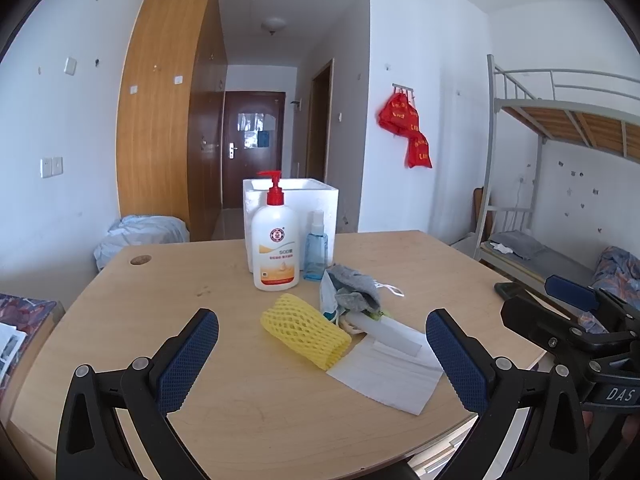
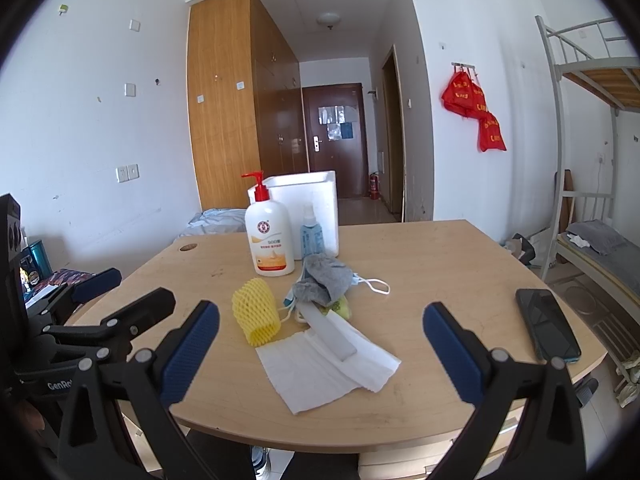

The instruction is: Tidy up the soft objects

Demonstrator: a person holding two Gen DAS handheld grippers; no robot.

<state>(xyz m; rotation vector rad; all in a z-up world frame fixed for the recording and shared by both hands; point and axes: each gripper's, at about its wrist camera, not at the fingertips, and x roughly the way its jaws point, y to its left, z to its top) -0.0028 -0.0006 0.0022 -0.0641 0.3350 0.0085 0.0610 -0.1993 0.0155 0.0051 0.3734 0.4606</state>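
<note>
A pile of soft things lies mid-table: a yellow foam net sleeve [image 1: 304, 332] [image 2: 257, 314], a grey sock [image 1: 354, 288] [image 2: 324, 278], a white face mask [image 2: 370, 284], a white foam strip [image 1: 392, 334] [image 2: 330, 332] and a white paper towel [image 1: 390, 376] [image 2: 326, 372]. A white foam box [image 1: 316, 200] [image 2: 316, 200] stands open-topped behind them. My left gripper [image 1: 322, 356] is open and empty, just short of the pile. My right gripper [image 2: 320, 354] is open too, near the table's front edge. Each gripper shows in the other's view.
A white pump lotion bottle [image 1: 276, 248] [image 2: 269, 236] and a small blue spray bottle [image 1: 316, 250] [image 2: 311, 232] stand in front of the box. A black phone [image 2: 546, 324] lies at the table's right edge [image 2: 592, 360]. A bunk bed [image 2: 592, 184] is to the right.
</note>
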